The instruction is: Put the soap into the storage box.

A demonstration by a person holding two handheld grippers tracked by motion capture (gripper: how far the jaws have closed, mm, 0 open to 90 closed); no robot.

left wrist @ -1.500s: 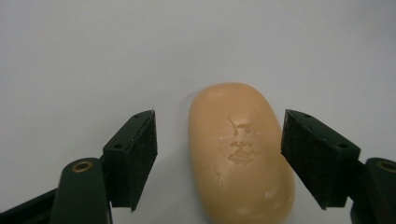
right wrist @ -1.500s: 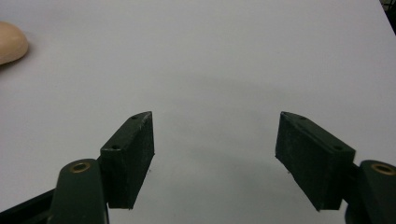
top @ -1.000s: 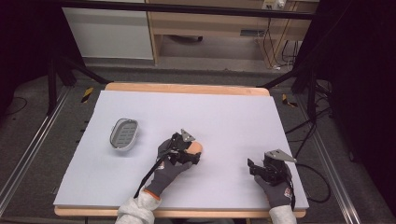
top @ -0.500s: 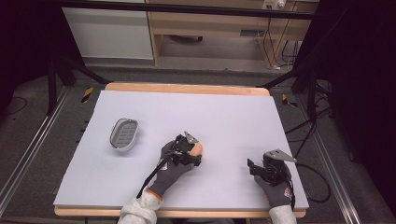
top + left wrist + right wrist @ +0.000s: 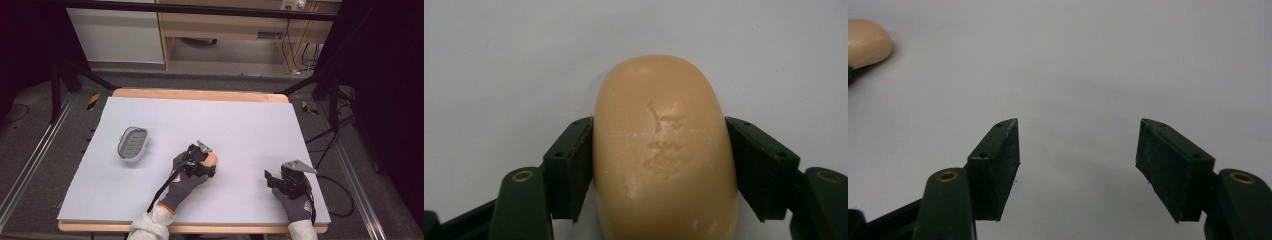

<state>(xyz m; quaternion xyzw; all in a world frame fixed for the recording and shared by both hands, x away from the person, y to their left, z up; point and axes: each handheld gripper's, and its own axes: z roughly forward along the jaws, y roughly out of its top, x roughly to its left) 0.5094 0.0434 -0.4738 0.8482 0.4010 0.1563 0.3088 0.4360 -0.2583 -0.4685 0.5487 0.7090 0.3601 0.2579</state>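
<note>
Soap (image 5: 664,150), a peach-coloured oval bar with a worn stamp on its top face, sits between the two black jaws of the left gripper (image 5: 659,165) in the lower middle of the left gripper view; each jaw pad presses flat against one long side of the bar, so the jaws are clamped on it; the bar's rounded far end reaches past the pads toward the centre of the frame, over the pale table surface. In the high view the soap (image 5: 212,159) shows as a small peach patch just right of the left gripper (image 5: 200,161), a little below the centre of the frame; the person's gloved left hand (image 5: 186,181) wraps the gripper, with a cable trailing down toward the sleeve. A grey soap dish (image 5: 133,143) with a slotted floor lies at the left of the frame on the white table (image 5: 240,120), well apart from the bar. The right gripper (image 5: 274,180) rests at the lower right of the high view, held by the gloved right hand (image 5: 295,200); in the right gripper view its jaws stand wide apart over bare table, gripping nothing (image 5: 1078,165); the soap (image 5: 865,42) peeks in at the upper left corner of that view.
</note>
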